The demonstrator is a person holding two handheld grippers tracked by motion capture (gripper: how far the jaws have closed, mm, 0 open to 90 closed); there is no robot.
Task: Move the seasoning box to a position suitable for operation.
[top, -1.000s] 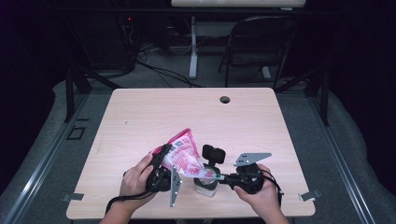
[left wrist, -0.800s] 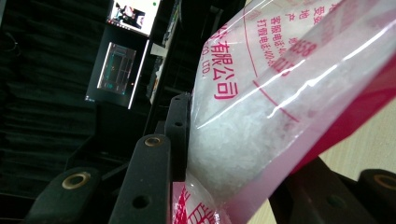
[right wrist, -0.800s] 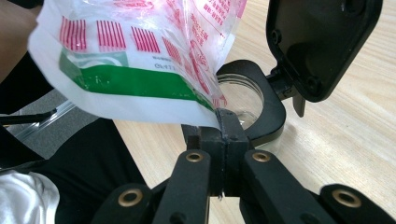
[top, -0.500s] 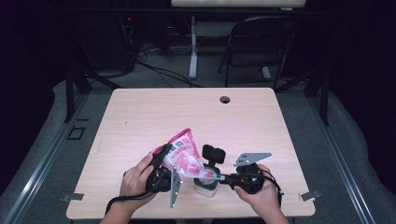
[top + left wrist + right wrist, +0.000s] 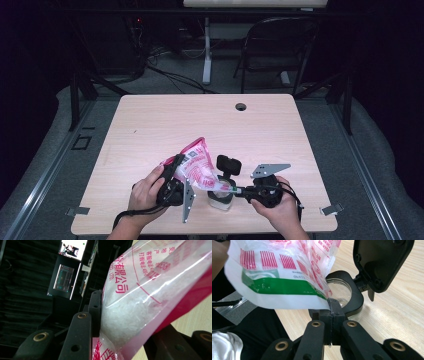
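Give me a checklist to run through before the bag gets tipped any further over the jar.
1. Left tool has the bag between its jaws, pads against the plastic: ok.
2. Right tool is shut on the bag's lower corner: ok.
3. That corner sits right at the jar's black rim, as the right gripper view shows: ok.
4. Jar lid is flipped up, mouth uncovered: ok.
5. Corner is cut open so the white grains can run out: cannot tell.
6. Jar stands upright on the table: ok, though nothing holds it steady.
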